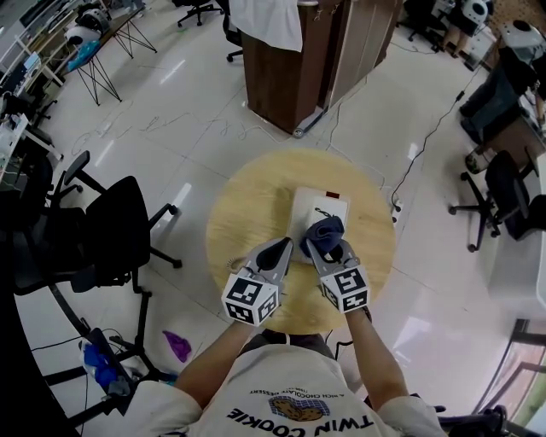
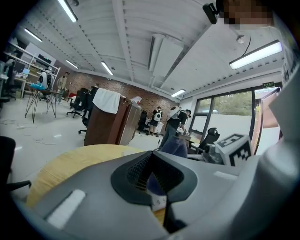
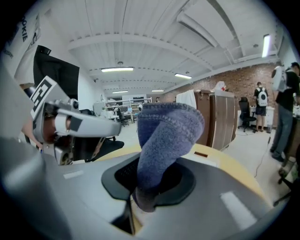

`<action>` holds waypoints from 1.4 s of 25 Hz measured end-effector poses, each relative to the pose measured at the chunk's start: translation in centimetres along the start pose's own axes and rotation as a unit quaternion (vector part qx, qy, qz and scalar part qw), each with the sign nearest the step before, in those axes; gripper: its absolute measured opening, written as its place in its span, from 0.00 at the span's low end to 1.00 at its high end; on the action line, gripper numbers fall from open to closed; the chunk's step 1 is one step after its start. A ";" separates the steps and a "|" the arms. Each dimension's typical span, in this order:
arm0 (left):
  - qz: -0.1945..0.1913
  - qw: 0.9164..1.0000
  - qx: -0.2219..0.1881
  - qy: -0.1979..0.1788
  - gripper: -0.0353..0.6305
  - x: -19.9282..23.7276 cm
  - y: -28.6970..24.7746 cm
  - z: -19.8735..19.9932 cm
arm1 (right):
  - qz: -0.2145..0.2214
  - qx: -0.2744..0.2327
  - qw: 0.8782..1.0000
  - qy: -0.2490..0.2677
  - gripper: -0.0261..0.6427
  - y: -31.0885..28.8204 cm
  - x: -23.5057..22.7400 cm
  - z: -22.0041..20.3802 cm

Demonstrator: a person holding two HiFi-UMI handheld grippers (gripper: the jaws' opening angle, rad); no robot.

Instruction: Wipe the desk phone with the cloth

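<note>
Nearest, the person (image 1: 294, 401) reaches both arms fwd over the near edge of a round wooden table (image 1: 247, 213), a gripper in each hand, the two side by side & close together. Left gripper (image 1: 281, 246): jaws pressed together, nothing between them, tips just beside the phone's near-left corner. Right gripper (image 1: 320, 249): jaws clamped on a dark blue cloth (image 1: 328, 230), which bunches up above the pads & hangs over the near end of the phone (image 1: 317, 205); can't tell if cloth touches it. Phone is white, approx. at table centre, w/ a small red mark at its far end. Left of the table, a black office chair (image 1: 115, 230) on the glossy pale floor (image 1: 171, 145), w/ a purple scrap (image 1: 177, 346) near its base. Beyond the table, a brown wooden cabinet (image 1: 290, 68) w/ a white sheet (image 1: 266, 21) draped over its top.
</note>
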State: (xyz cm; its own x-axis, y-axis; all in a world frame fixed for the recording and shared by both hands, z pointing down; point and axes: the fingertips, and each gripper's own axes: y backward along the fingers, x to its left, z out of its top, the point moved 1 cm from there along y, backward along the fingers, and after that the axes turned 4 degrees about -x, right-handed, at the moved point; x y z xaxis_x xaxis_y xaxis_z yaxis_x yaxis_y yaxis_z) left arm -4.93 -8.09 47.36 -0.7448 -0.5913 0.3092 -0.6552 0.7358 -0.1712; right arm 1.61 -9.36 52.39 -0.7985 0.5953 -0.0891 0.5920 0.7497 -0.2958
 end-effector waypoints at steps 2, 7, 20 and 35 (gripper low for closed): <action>0.003 1.000 0.001 0.001 0.06 0.1 0.1 -0.1 | -0.015 -0.011 1.000 0.016 0.14 -0.7 -2.8 1.9; 0.013 1.000 0.010 0.005 0.06 0.3 0.4 -0.4 | -0.038 -0.004 0.998 0.046 0.14 -3.2 -9.0 4.7; 0.019 1.000 0.023 0.009 0.06 1.1 -0.2 -1.4 | -0.013 0.048 0.998 0.050 0.14 -3.9 -7.2 -0.3; -0.025 0.999 0.030 0.005 0.06 -1.3 -2.3 -1.5 | 0.008 0.070 0.997 -0.009 0.14 2.5 2.5 -6.9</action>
State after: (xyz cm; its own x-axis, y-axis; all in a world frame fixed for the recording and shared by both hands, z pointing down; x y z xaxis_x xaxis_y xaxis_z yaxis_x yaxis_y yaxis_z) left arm -2.32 -8.51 48.72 -0.7101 -0.6232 0.3277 -0.6980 0.6845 -0.2106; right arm 1.85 -4.04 57.95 -0.7914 0.6010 -0.1119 0.5851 0.6916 -0.4234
